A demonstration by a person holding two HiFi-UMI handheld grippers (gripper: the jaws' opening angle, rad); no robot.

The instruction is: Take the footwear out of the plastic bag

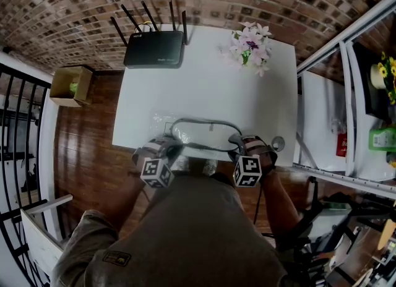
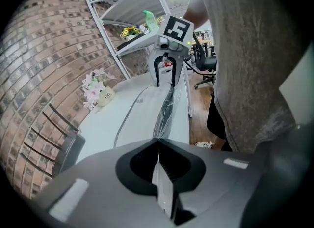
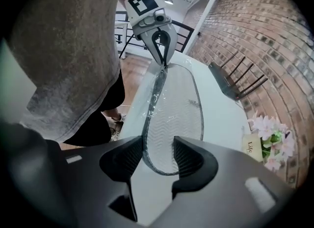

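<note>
A white flat slipper with a grey rim lies inside a clear plastic bag at the near edge of the white table. My left gripper is at the bag's left end. In the left gripper view its jaws are shut on a thin fold of the bag. My right gripper is at the other end. In the right gripper view it is shut on the rounded end of the slipper through the plastic, with the left gripper opposite.
A black router with antennas and a vase of pink flowers stand at the table's back. A small round metal thing lies near the right gripper. A white shelf rack stands to the right, a cardboard box on the floor to the left.
</note>
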